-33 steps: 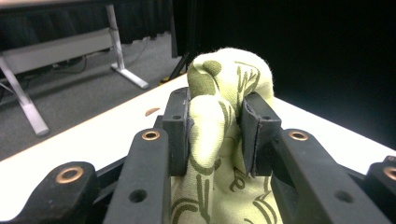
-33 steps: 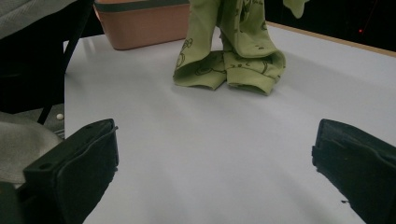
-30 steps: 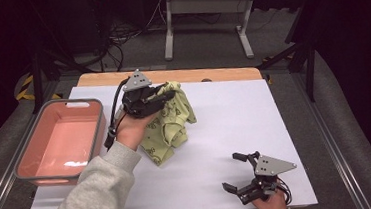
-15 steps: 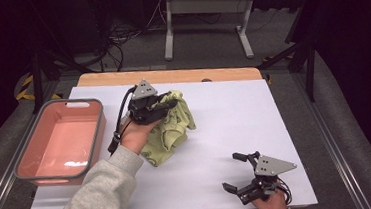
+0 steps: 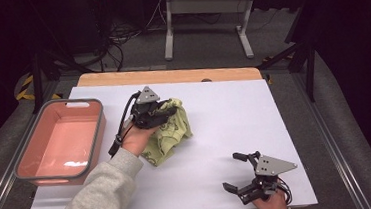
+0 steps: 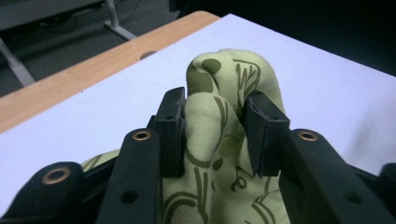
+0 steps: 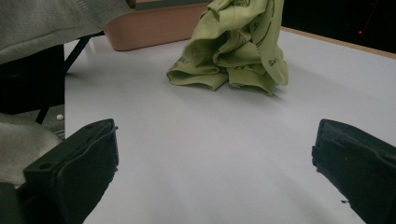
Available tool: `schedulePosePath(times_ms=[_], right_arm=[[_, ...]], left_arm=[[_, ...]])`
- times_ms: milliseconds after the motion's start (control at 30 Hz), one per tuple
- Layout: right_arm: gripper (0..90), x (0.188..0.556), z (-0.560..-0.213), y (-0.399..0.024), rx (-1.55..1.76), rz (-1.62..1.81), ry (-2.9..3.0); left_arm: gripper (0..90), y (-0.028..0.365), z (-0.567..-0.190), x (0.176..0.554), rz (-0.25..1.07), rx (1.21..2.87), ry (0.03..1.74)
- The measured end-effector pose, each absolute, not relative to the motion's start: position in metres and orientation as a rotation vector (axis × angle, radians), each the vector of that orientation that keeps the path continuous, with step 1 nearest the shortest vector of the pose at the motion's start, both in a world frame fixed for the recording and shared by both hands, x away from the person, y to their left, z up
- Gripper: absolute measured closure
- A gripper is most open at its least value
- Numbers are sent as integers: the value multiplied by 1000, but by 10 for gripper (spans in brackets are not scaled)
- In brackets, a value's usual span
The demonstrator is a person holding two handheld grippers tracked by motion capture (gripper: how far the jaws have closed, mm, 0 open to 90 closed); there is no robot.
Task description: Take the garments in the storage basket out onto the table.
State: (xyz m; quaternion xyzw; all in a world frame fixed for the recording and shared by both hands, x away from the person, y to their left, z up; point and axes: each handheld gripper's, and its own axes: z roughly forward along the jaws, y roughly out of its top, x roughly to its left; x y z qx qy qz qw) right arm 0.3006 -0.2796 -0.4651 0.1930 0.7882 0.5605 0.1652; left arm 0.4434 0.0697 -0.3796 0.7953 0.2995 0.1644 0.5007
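Note:
A crumpled green cloth (image 5: 168, 136) with dark printed lines lies on the white table top (image 5: 234, 105), left of centre. My left gripper (image 5: 166, 108) grips its upper fold from the left. In the left gripper view the fold (image 6: 224, 74) bulges up between the two pads (image 6: 170, 130), which still press on it, though the jaws have just been opening a little. My right gripper (image 5: 232, 171) rests at the front right edge, open and with nothing in it. The right gripper view shows the cloth (image 7: 233, 51) farther off, beyond its wide-apart jaws.
A pink bin (image 5: 99, 129) with a grey rim stands at the table's left edge, also seen as a pink wall (image 7: 154, 28) behind the cloth. A grey sleeve (image 5: 100, 196) crosses the front left. A wooden strip (image 5: 171, 76) borders the far edge.
My left gripper has come down toward the table with the cloth, and the cloth now sits lower and more bunched on the surface. The right gripper has not moved.

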Motion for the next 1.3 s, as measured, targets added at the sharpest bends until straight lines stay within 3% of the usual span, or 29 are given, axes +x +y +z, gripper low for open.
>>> schedulePosePath(times_ms=[167,333,500,733,1300], right_arm=[[7,302,-465,-278,544,1598,2249],[7,303,-465,-278,543,1605,2248],[7,303,-465,-278,541,1605,2249],[8,303,-465,-278,544,1605,2248],[7,302,-466,-279,557,1601,2246]], left_arm=[[525,69,-384,444,401,1953,725],[242,68,-387,446,358,1954,726],[101,71,-385,445,328,1939,724],[51,72,-380,439,331,1926,696],[37,79,-366,422,349,1929,620]])
